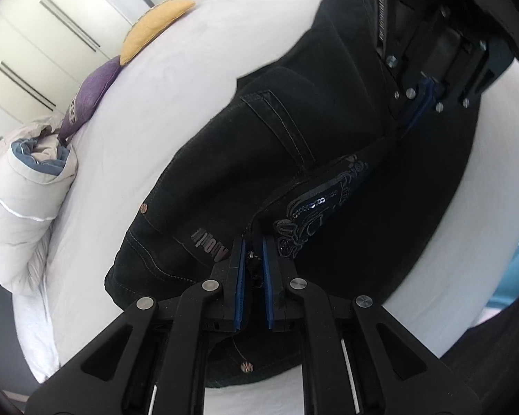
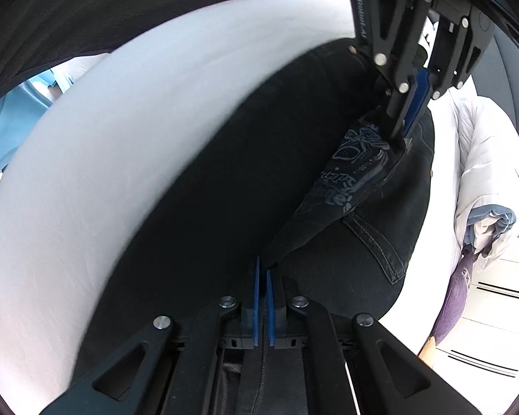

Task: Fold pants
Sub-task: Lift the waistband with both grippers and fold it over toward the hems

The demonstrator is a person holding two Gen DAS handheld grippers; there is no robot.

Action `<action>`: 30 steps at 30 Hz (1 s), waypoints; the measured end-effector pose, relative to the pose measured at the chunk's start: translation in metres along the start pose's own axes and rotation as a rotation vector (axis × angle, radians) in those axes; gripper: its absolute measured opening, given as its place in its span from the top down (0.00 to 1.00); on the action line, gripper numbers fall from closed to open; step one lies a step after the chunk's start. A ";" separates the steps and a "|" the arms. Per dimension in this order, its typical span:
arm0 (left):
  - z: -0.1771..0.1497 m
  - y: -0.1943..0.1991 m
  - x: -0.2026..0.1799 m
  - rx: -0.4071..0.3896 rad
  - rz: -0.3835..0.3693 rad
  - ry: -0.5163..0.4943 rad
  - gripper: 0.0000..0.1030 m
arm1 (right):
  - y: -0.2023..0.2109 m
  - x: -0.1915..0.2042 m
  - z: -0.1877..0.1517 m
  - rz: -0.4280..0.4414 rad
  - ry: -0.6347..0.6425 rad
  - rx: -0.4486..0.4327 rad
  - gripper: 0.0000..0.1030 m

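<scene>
Black denim pants [image 1: 259,159] lie on a white bed [image 1: 162,110], with an embroidered, sequined patch [image 1: 315,207] along a raised fold. My left gripper [image 1: 254,245] is shut on the pants near the zipper end of that fold. My right gripper [image 2: 262,269] is shut on the other end of the same fold of the pants [image 2: 328,207]. The fold is stretched taut between the two grippers above the rest of the pants. Each gripper shows in the other's view: the right gripper [image 1: 417,117] at the upper right, the left gripper [image 2: 403,128] at the top right.
A rolled grey-and-blue duvet [image 1: 27,186], a purple cushion [image 1: 93,90] and a yellow cushion [image 1: 152,27] lie at the bed's far side, by white wardrobe doors [image 1: 41,34]. The duvet also shows in the right wrist view [image 2: 484,186]. The bed edge [image 2: 86,103] curves nearby.
</scene>
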State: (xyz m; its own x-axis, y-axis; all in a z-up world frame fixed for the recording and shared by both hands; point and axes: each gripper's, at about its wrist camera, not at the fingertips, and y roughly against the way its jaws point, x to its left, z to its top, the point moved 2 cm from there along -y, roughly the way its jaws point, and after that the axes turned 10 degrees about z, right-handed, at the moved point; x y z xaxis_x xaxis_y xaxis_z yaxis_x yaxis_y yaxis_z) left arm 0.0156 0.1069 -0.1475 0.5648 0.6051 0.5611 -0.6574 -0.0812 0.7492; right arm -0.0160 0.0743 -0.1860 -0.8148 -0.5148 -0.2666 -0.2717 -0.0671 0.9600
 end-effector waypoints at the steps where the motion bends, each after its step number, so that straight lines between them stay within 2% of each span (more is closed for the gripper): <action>1: -0.003 -0.001 -0.001 0.001 0.009 -0.013 0.92 | 0.000 0.001 0.003 -0.001 -0.007 0.002 0.95; 3: -0.012 0.002 -0.007 0.000 0.032 -0.034 0.92 | -0.001 0.001 0.005 -0.010 -0.016 0.001 0.95; 13: -0.044 0.010 -0.004 0.035 0.155 -0.080 0.92 | -0.005 -0.005 0.075 -0.091 -0.026 -0.042 0.95; 22: -0.075 -0.004 -0.006 0.071 0.172 -0.033 0.92 | -0.017 -0.005 0.100 -0.100 -0.051 -0.031 0.95; 25: -0.082 -0.001 -0.010 0.074 0.171 -0.033 0.92 | -0.019 -0.007 0.104 -0.112 -0.003 -0.010 0.95; 30: -0.082 -0.005 -0.011 0.067 0.181 -0.029 0.92 | -0.018 0.017 0.111 -0.127 0.084 0.049 0.95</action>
State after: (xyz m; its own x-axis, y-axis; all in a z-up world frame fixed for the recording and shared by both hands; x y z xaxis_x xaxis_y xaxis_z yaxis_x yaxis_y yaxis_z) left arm -0.0285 0.1660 -0.1864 0.4553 0.5527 0.6980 -0.7153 -0.2396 0.6564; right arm -0.0813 0.1614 -0.2175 -0.7272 -0.5748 -0.3753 -0.3962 -0.0951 0.9132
